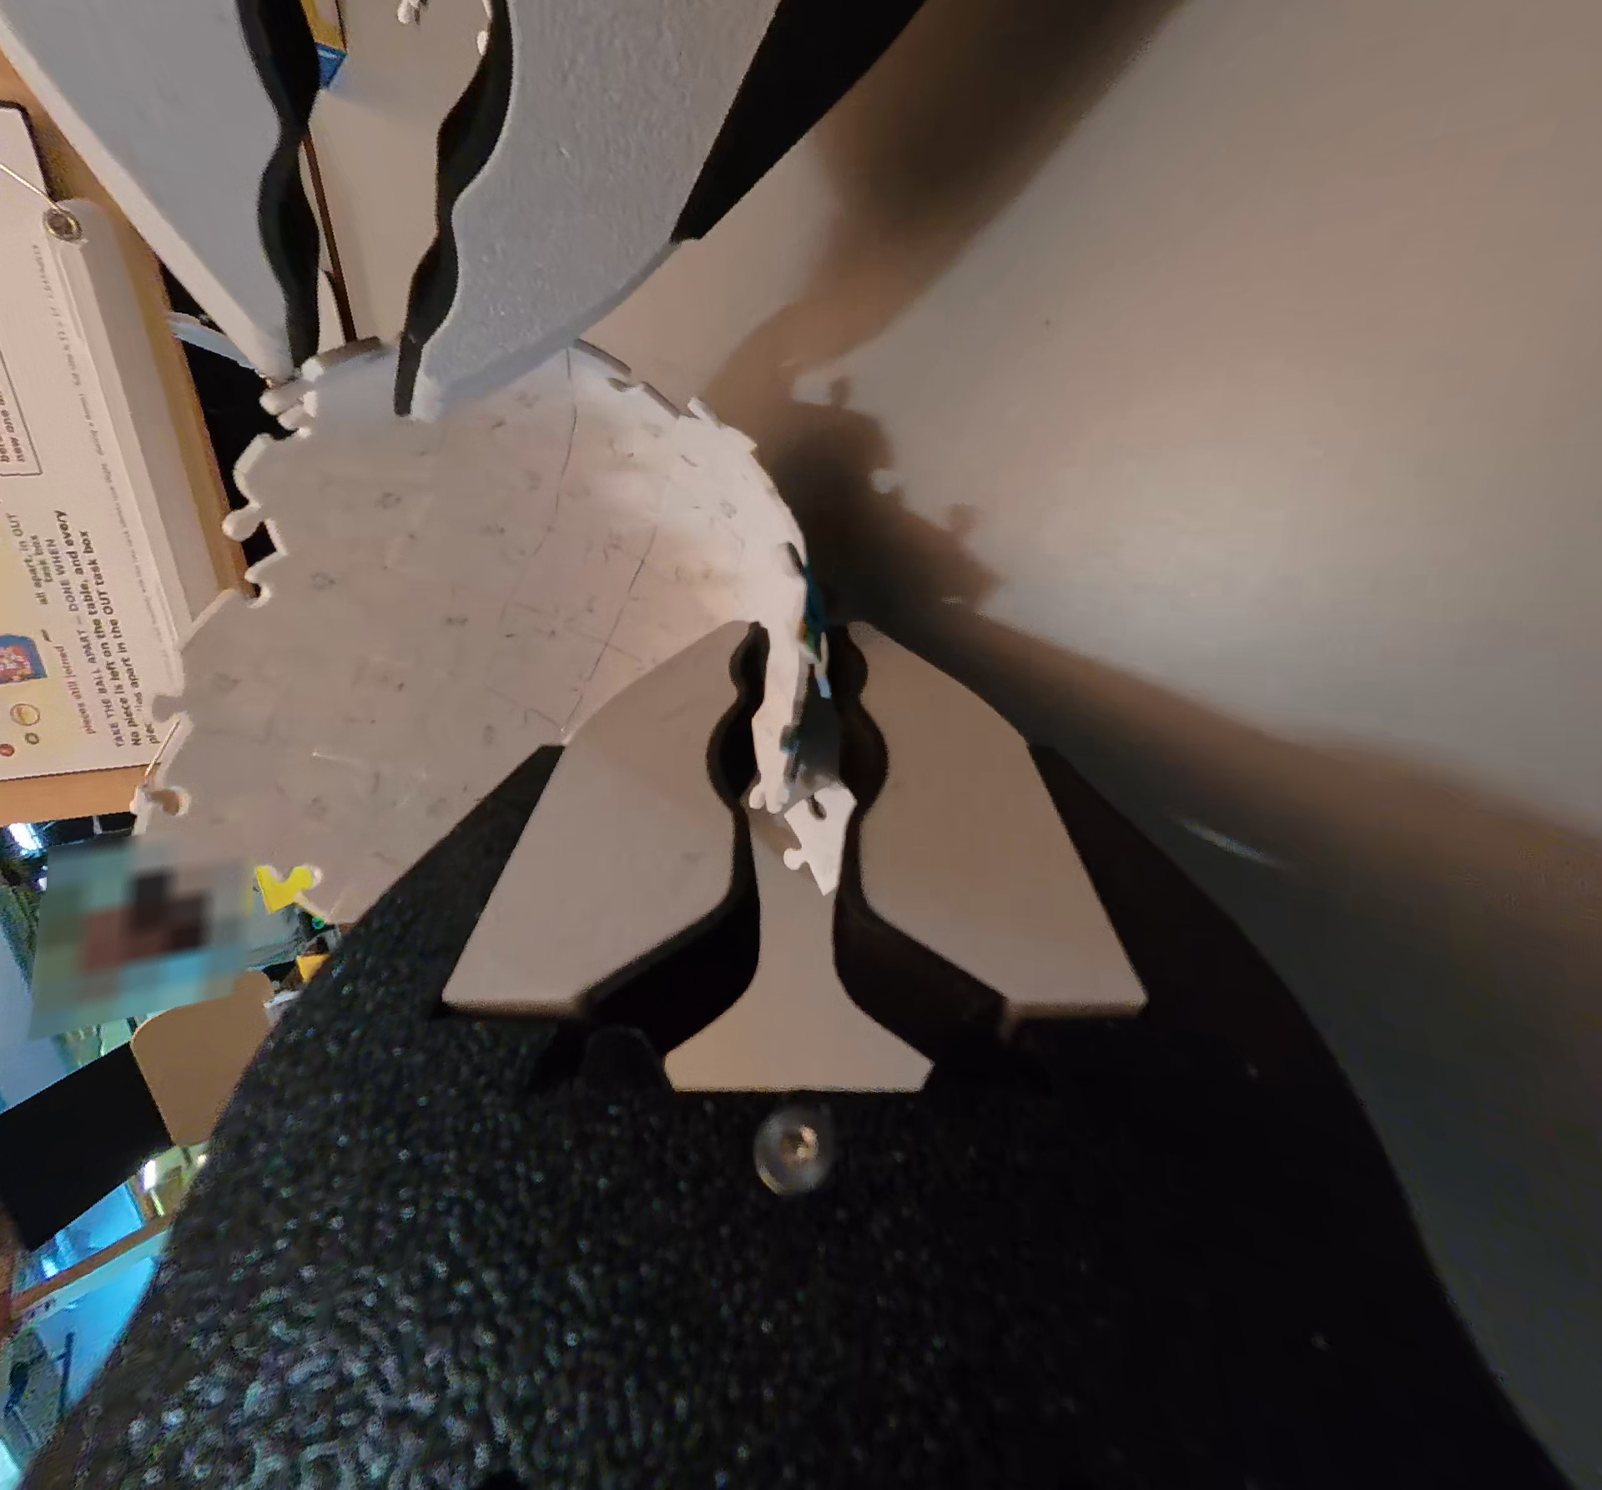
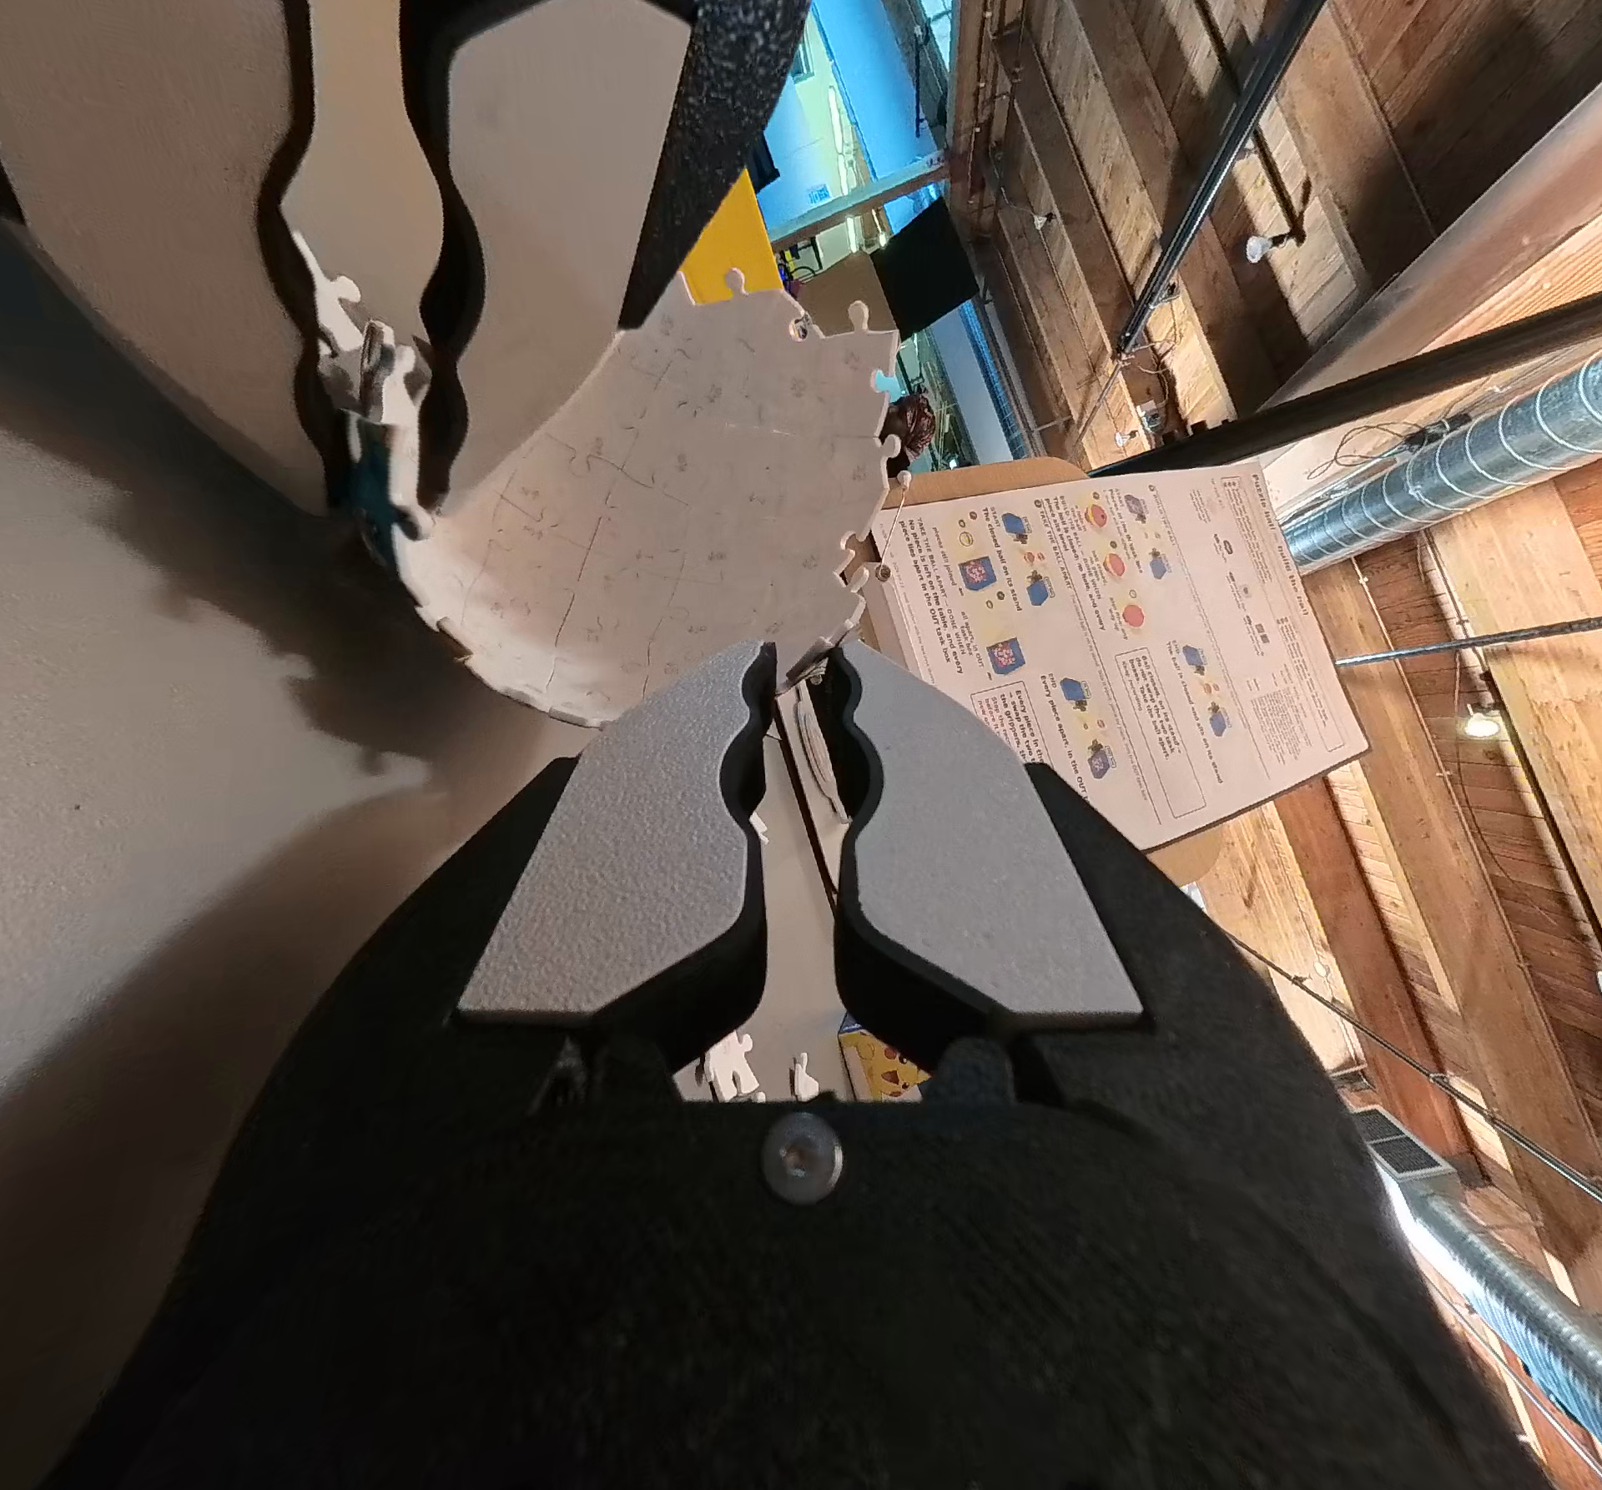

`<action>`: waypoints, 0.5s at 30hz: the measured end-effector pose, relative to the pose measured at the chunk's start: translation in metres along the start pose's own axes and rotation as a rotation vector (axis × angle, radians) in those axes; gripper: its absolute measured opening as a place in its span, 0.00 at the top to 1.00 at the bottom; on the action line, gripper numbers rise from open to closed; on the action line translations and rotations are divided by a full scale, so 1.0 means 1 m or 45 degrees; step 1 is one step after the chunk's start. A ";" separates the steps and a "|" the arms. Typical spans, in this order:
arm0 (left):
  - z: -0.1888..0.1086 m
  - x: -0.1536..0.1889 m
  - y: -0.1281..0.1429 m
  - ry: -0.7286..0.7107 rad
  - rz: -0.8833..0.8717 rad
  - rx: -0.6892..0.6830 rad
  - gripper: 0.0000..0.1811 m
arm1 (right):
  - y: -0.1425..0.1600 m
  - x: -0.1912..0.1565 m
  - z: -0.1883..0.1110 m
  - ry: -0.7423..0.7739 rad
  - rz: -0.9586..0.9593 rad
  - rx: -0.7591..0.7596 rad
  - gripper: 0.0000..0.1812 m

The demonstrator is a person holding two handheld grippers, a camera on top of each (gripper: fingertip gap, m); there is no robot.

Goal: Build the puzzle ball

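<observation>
Between the two grippers, held clear of the pale table (image 1: 1257,322), is a partly built section of the puzzle ball (image 1: 451,608): a curved white shell of joined pieces, its inner face with faint pencilled marks turned toward both cameras and its outer edge ragged with open tabs and sockets.

Left gripper (image 1: 793,703): fingers drawn nearly together and pinching the shell's right-hand rim, where a strip of dark printed colour from the outer face shows. A white piece (image 1: 819,833) sits low in the gap between the fingers, at the rim; whether it is locked into the shell or merely trapped there cannot be determined.

Right gripper (image 2: 802,660): fingers likewise almost closed, tips nipping the near edge of the shell. In the left wrist view this gripper enters from the top and meets the shell's far edge.

Assessment: the two holds fall on different parts of the rim, which appears intended to steady the flexible shell so that pressing on one seam does not spring the others. The shell is well short of a closed sphere; the task is judged mid-way at most.

Surroundings: a printed instruction sheet (image 2: 1118,634) stands on a board beyond the shell. Loose white pieces (image 2: 737,1058) lie on the table near a yellow box (image 2: 884,1063).

Risk: thin-edge grips may slip or buckle the joints if squeezed harder.
</observation>
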State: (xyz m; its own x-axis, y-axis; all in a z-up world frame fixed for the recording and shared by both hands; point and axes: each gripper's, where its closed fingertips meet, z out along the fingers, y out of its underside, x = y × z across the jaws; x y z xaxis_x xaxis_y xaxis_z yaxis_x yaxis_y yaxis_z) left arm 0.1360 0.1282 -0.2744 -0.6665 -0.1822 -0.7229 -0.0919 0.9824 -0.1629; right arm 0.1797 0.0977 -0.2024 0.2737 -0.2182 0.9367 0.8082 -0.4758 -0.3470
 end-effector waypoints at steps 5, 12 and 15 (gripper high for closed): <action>0.003 0.000 0.004 0.009 0.026 -0.039 0.92 | 0.000 0.000 0.000 0.000 0.001 -0.002 0.94; 0.003 0.000 0.004 0.007 0.080 -0.033 0.97 | 0.000 0.000 0.000 -0.002 0.002 -0.003 0.94; 0.003 0.000 0.004 0.006 0.100 -0.028 0.98 | 0.001 0.000 0.000 -0.002 0.001 -0.005 0.94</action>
State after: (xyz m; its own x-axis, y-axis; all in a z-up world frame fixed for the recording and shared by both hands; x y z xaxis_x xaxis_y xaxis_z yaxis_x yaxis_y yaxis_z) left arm 0.1378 0.1322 -0.2773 -0.6760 -0.1043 -0.7295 -0.0550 0.9943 -0.0911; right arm 0.1802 0.0974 -0.2028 0.2754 -0.2173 0.9364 0.8060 -0.4787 -0.3482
